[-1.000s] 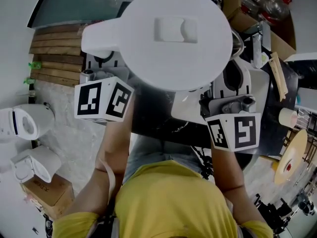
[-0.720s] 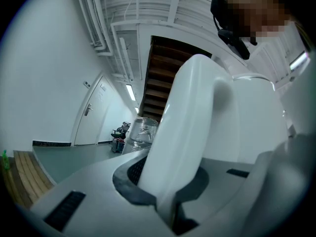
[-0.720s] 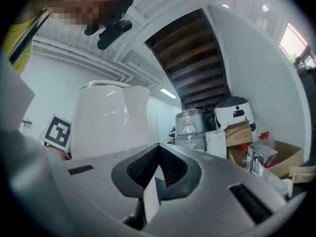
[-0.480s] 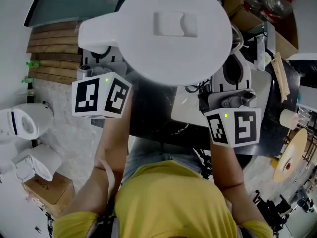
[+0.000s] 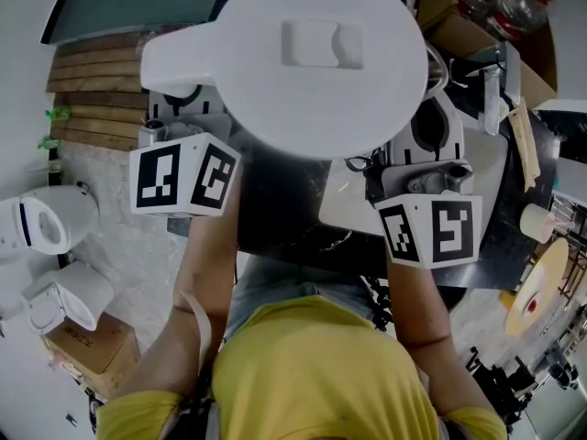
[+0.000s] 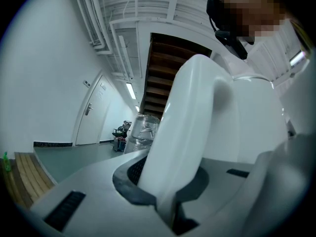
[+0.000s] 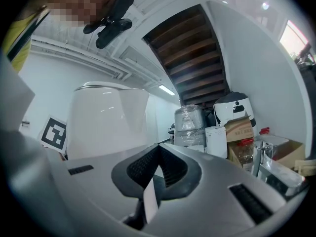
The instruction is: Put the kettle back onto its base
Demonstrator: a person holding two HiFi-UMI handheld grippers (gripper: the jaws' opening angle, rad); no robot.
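A white kettle (image 5: 326,62) fills the top of the head view, seen from above and held in the air. Its handle (image 5: 174,62) sticks out to the left. My left gripper (image 6: 168,181) is shut on that handle (image 6: 192,127), and its marker cube (image 5: 183,177) sits just below the handle. My right gripper (image 7: 158,167) is shut with its pads meeting at the tip, to the right of the kettle's body (image 7: 106,122) and apart from it. Its marker cube (image 5: 431,232) shows lower right of the kettle. The kettle hides what lies under it, and I cannot pick out its base.
A dark table (image 5: 293,227) with a white board (image 5: 344,200) lies below the kettle. Cardboard boxes (image 5: 477,35) and clutter crowd the upper right. White appliances (image 5: 46,227) stand on the floor at left, beside wooden planks (image 5: 101,108). A rice cooker (image 7: 234,107) sits on a box.
The kettle and both grippers have drifted together a little toward the upper left of the head view. Both grips look the same as before.
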